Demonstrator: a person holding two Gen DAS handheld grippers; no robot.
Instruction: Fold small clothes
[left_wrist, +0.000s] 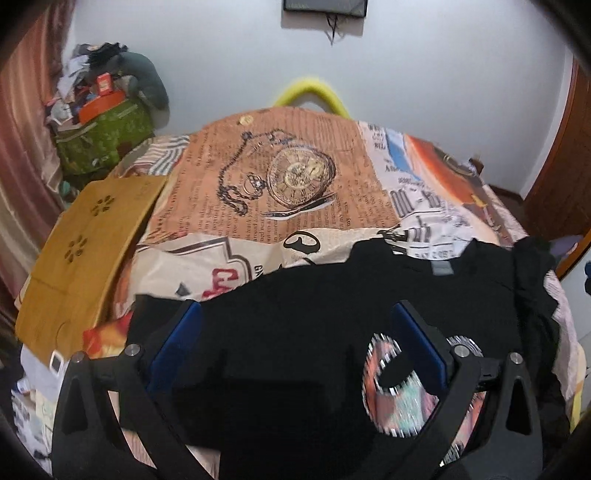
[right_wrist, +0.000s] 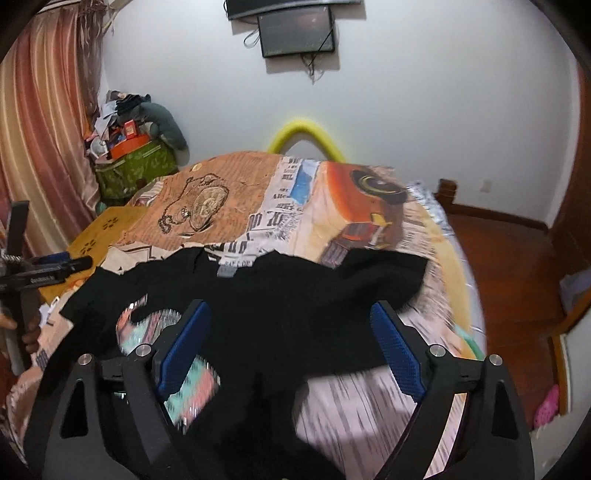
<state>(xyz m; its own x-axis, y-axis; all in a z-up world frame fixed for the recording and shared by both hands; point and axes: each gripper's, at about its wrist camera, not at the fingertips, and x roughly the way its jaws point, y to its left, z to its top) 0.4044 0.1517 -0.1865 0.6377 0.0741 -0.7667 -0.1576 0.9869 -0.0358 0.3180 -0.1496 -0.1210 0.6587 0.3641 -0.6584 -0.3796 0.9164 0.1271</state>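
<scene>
A black T-shirt (left_wrist: 314, 317) lies spread on the patterned bedspread (left_wrist: 280, 184), its grey neck label (left_wrist: 442, 268) toward the far side. A colourful print shows on it at the lower right. My left gripper (left_wrist: 295, 314) is open above the shirt's middle, blue pads wide apart, holding nothing. In the right wrist view the same shirt (right_wrist: 295, 295) lies crumpled, with one sleeve (right_wrist: 384, 269) stretched to the right. My right gripper (right_wrist: 291, 314) is open above the shirt, empty. The left gripper's body (right_wrist: 40, 273) shows at the left edge.
A wooden lap tray (left_wrist: 81, 251) lies on the bed's left side. A green bag piled with clutter (left_wrist: 103, 136) stands by the curtain. A yellow curved bar (left_wrist: 310, 92) rises behind the bed. A wooden floor (right_wrist: 509, 266) lies to the right.
</scene>
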